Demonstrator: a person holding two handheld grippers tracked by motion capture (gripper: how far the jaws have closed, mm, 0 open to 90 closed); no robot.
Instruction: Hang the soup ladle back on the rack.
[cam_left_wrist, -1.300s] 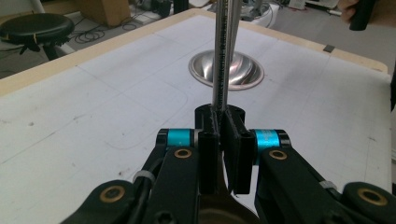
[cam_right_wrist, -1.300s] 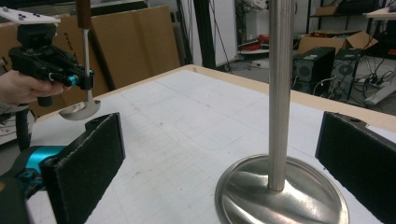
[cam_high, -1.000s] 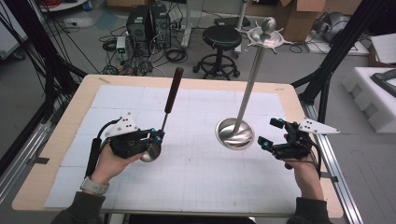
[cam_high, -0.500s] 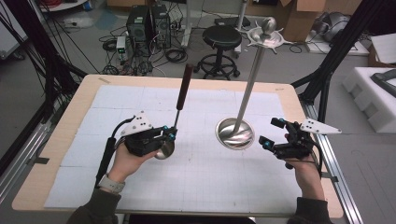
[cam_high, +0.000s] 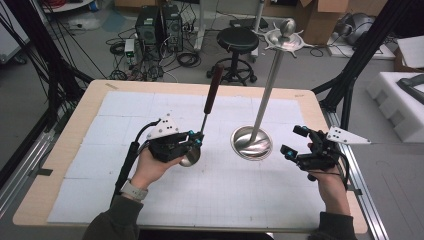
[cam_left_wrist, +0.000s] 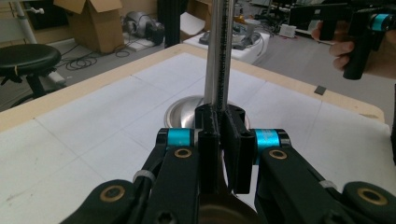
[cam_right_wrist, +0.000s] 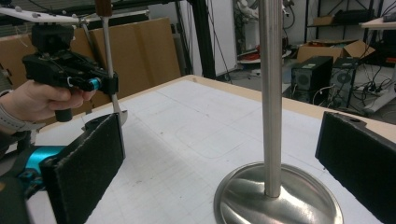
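The left tool (cam_high: 196, 141), held low over the near-left part of the worktop (cam_high: 65, 150), has its jaws clamped tight on the thin metal shaft of a ladle (cam_high: 205, 117); the ladle's round steel bowl (cam_high: 190, 157) sits just below the jaws, touching or barely above the white mat (cam_high: 125, 115), I cannot tell which; its shaft rises tilted away from the person, ending in a dark reddish handle (cam_high: 213, 90); in the left gripper view the jaws are closed together around the shaft (cam_left_wrist: 215, 140), and the stand's pole (cam_left_wrist: 218, 51) rises just behind them.

The right tool (cam_high: 295, 141), held at the near-right edge of the worktop, has its jaws spread wide and grips nothing; in the right gripper view the two black pads (cam_right_wrist: 88, 163) stand far apart, with the stand's base (cam_right_wrist: 280, 198) between and beyond them.

The stand (cam_high: 267, 85) rests on the mat right of centre, between the two tools and apart from both; its round steel base (cam_high: 251, 142) lies flat, its pole leans up toward a dished top with a knob (cam_high: 287, 37).

Beyond the worktop, on the floor, are a black stool (cam_high: 238, 42), computer towers (cam_high: 157, 27) with cables, and cardboard boxes (cam_high: 320, 20).
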